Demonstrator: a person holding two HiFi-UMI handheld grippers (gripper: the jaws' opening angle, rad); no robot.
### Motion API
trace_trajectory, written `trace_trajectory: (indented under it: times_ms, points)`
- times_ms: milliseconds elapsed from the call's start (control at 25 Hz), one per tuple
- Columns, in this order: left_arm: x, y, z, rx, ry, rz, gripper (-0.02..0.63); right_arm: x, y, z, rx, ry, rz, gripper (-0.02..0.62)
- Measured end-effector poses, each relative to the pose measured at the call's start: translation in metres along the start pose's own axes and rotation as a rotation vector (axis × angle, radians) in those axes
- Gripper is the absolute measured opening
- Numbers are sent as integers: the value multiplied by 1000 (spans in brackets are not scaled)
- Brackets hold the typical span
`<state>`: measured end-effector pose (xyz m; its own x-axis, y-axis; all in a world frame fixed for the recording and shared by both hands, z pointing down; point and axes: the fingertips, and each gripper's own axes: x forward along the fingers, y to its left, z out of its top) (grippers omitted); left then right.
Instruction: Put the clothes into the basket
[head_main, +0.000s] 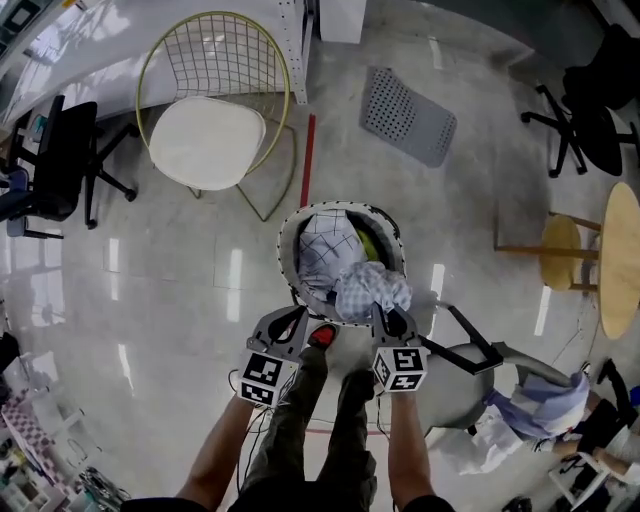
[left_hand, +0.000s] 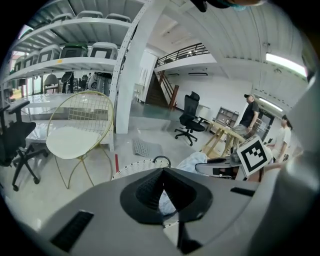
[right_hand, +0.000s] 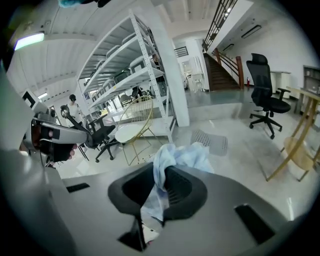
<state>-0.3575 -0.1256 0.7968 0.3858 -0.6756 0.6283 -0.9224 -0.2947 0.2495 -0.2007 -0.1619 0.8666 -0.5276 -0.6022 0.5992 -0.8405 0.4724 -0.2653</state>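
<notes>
Right gripper (head_main: 388, 322) fingers (right_hand: 181, 189) clamp a pale-blue garment (head_main: 372, 287) over the basket (head_main: 283, 250); left gripper (head_main: 292, 322) fingers (left_hand: 145, 191) closed. Trailing fabric may snag the rim.

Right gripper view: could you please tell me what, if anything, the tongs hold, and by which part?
The right tongs grip a light blue garment by a bunched fold; the rest droops over the basket.

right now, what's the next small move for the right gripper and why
Probably open the fingers of the right gripper. They pinch the crumpled pale blue cloth, which hangs over the near side of the round white basket, above the checked shirt inside.
</notes>
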Motion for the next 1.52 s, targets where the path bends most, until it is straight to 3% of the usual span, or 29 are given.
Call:
trace_trajectory:
  times_ms: [200, 480, 520, 680, 760, 1160, 1360, 1520]
  points:
    - [11, 5, -31, -38, 44, 4, 6, 19, -6, -37, 31, 49, -5, 67]
    - [21, 8, -51, -37, 70, 2, 6, 32, -9, -58, 51, 54, 8, 84]
    - [21, 8, -52, -37, 72, 2, 6, 32, -9, -56, 51, 41, 9, 89]
    - [18, 6, -50, -35, 71, 0, 6, 30, -7, -42, 62, -7, 5, 236]
    - [18, 3, -46, -34, 66, -4, 6, 29, -7, -34, 59, -23, 5, 260]
    - [6, -14, -24, -2, 31, -20, 6, 4, -4, -11, 17, -56, -7, 262]
    - [-8, -33, 11, 33, -21, -33, 6, -27, 1, 24, -5, -114, -20, 261]
    - [-22, -50, 43, 66, -65, -49, 6, -56, 5, 61, -19, -179, -39, 222]
